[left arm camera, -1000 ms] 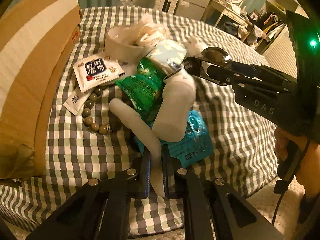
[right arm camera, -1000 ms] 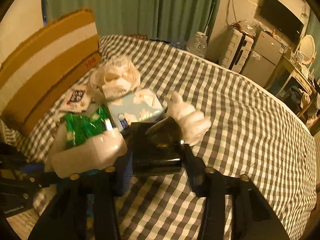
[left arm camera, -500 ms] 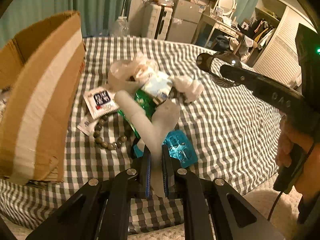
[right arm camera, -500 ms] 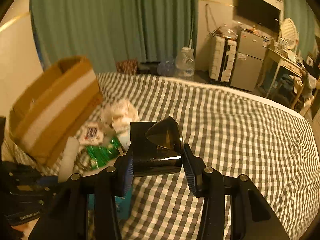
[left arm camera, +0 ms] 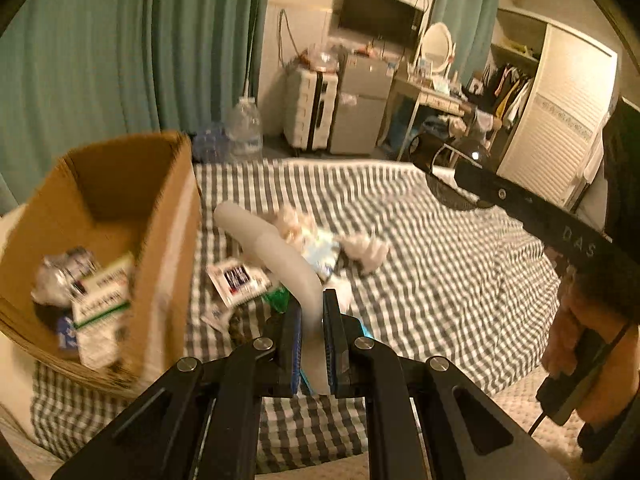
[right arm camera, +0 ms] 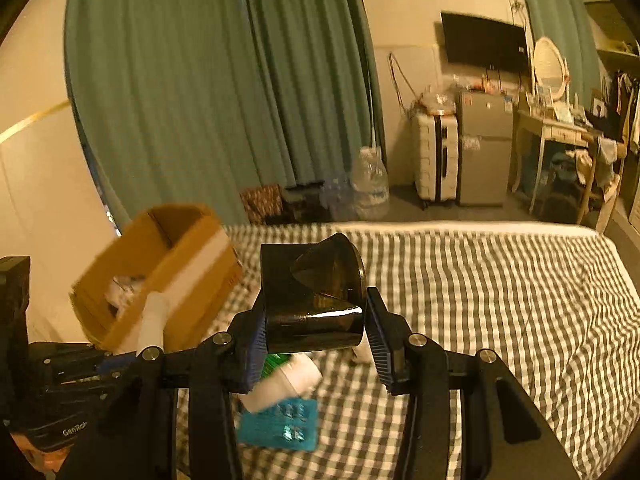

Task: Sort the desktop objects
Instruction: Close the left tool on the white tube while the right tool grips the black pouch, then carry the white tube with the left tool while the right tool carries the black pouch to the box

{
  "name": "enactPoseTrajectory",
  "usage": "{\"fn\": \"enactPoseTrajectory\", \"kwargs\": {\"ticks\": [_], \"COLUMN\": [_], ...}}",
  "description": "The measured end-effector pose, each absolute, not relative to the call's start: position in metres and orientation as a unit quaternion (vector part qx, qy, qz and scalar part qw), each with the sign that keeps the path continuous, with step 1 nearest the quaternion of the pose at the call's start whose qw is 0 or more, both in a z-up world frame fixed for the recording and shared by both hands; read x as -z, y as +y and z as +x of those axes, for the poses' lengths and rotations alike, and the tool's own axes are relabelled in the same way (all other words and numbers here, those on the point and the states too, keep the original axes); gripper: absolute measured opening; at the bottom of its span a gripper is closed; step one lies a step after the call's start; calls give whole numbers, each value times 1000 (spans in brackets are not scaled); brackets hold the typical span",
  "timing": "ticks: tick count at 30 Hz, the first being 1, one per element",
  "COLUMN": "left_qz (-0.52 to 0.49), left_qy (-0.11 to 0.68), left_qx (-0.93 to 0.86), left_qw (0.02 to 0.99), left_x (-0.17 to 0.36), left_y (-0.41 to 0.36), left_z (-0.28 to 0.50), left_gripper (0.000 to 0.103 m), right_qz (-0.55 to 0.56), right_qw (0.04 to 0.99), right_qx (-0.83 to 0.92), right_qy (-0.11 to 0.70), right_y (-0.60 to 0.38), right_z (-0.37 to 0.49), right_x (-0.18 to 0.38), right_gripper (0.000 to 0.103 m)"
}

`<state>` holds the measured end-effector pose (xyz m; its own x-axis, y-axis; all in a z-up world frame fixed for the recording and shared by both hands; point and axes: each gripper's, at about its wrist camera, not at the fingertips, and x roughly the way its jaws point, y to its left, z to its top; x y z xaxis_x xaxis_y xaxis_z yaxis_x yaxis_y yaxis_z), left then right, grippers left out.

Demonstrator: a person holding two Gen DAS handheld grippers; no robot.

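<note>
My left gripper is shut on a white curved sock-like piece and holds it above the checked bedspread. My right gripper is shut on a dark glossy cup-shaped holder, lifted above the bed; it also shows in the left wrist view. An open cardboard box stands at the left with packets and crumpled paper inside. A white sachet, crumpled tissues, a green packet and a teal packet lie on the bed.
The checked bedspread stretches to the right. Beyond the bed stand green curtains, water bottles, a white suitcase, a small fridge and a dressing table.
Both grippers have risen and tilted up, each still holding its object. The sock-like piece has left the pile, and the inside of the box has come into view.
</note>
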<state>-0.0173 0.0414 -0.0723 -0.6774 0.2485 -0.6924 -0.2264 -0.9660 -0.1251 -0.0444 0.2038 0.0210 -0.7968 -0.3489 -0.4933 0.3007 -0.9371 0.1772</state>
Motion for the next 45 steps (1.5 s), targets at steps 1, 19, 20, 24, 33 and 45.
{"fn": "enactPoseTrajectory", "kwargs": {"ticks": [1,19,20,24,33,45], "left_qz": [-372,-254,-251,-247,-240,-271], "left_qy": [-11,6,7,1,16,-9], "left_qx": [-919,-962,-963,-965,-968,-962], "left_qw": [129,103,98,83,66,36], "left_x": [65,-47,-49,-54,-69,-40], "left_y": [40,-24,-29,-48,-78,-141], "left_z": [-15,7,7,0,-5,-31], "left_gripper": [9,9,9,9,9,9], "right_qz": [259,128,124,114,102,140], "right_qw": [173,178,178,183,206,275], "right_qx": [949,967,967,966,964,949], "right_qy": [-49,-133,-136,-144,-135,-67], "right_y": [202,175,174,165,110,39], "right_z": [-39,10,10,8,1,-20], "right_x": [-27,-107,-110,-120,-119,-86], "right_gripper": [43,43,43,43,43,43]}}
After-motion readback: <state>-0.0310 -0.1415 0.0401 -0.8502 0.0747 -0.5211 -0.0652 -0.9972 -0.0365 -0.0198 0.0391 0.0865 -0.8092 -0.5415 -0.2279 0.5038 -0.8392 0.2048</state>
